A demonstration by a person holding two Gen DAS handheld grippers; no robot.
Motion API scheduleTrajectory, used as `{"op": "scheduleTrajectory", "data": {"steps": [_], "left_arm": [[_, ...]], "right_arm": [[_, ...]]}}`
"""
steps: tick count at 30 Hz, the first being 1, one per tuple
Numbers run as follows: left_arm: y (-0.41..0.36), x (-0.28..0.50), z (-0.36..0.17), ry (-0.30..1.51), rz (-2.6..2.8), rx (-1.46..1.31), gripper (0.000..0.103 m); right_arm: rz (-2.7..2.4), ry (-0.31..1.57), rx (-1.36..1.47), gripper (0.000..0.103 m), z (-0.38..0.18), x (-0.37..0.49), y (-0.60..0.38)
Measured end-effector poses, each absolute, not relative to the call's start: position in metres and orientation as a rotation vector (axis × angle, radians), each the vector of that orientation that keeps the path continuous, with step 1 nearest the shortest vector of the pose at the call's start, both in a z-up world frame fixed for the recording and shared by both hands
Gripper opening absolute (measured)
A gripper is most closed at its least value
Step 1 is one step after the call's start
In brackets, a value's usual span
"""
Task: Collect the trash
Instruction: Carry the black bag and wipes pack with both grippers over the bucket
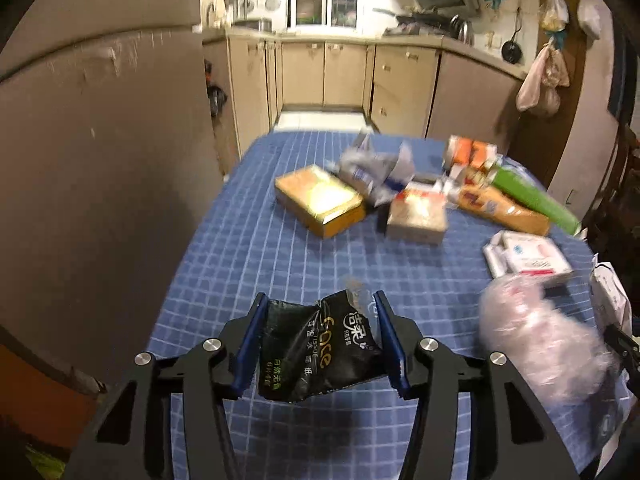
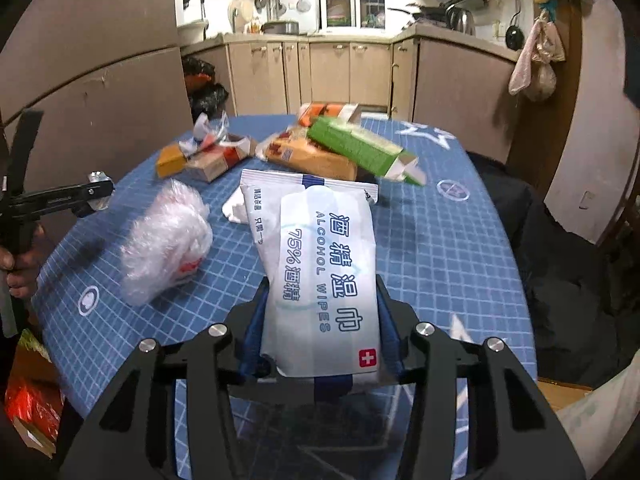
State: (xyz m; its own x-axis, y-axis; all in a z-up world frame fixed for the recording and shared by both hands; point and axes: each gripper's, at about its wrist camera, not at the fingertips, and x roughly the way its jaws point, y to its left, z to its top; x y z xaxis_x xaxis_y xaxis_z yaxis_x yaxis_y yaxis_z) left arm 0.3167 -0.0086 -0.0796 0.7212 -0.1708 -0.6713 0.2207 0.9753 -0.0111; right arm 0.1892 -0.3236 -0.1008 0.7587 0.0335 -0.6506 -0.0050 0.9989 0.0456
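Both grippers loaded. Left gripper (image 1: 320, 344) fingers are closed partway onto a crumpled black tissue wrapper (image 1: 316, 348), pinched across its width and held above the desk's near edge. Right gripper (image 2: 320, 328) fingers clamp an alcohol wipes pack (image 2: 324, 264) by its lower end; most of the pack sticks out forward past the fingers, so it's likely to flop.

Step in hand, as I read it: carry both pieces off to wherever trash goes; no bin visible in either view. Keep the squeeze steady and move slowly, since the wrapper is thin film and could slip. Keep the wipes pack's free end high.

Edges/room:
- Desk (image 1: 248, 248) near half is mostly bare blue cloth.
- A clear plastic wad (image 2: 164, 240) lies near the left gripper, toward the near edge; don't brush it.
- Boxes crowd the far side: yellow box (image 1: 320, 204), green box (image 2: 360, 148), white box (image 1: 532, 258) toward the right edge.
- Fridge (image 1: 100, 160) sits just beside the left edge, so it's tight there.
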Motion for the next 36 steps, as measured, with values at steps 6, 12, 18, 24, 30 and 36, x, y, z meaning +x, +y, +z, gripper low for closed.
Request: {"op": "scheduleTrajectory", "data": {"steps": [6,12,18,24,30,36], "left_arm": [[-0.045,0.289,-0.034,0.643,-0.288,0.095,0.054],[-0.119,0.260,-0.012,0.585,-0.409,0.163,0.054],[-0.205,0.229,0.001,0.552,-0.548,0.209,0.054],[-0.287,0.197,0.007,0.516,-0.667,0.257,0.054],[-0.354,0.163,0.004,0.506,-0.773,0.303,0.054],[-0.410,0.130,-0.001,0.495,-0.848,0.356,0.054]], "right_arm": [[0.004,0.657,0.043,0.046,-0.080,0.168,-0.332],[-0.056,0.590,0.052,0.046,-0.051,0.135,-0.357],[-0.179,0.522,0.073,0.046,-0.023,0.094,-0.403],[-0.331,0.474,0.079,0.046,-0.003,0.045,-0.457],[-0.453,0.449,0.100,0.046,0.005,0.003,-0.500],[-0.534,0.442,0.116,0.046,0.004,-0.027,-0.533]]}}
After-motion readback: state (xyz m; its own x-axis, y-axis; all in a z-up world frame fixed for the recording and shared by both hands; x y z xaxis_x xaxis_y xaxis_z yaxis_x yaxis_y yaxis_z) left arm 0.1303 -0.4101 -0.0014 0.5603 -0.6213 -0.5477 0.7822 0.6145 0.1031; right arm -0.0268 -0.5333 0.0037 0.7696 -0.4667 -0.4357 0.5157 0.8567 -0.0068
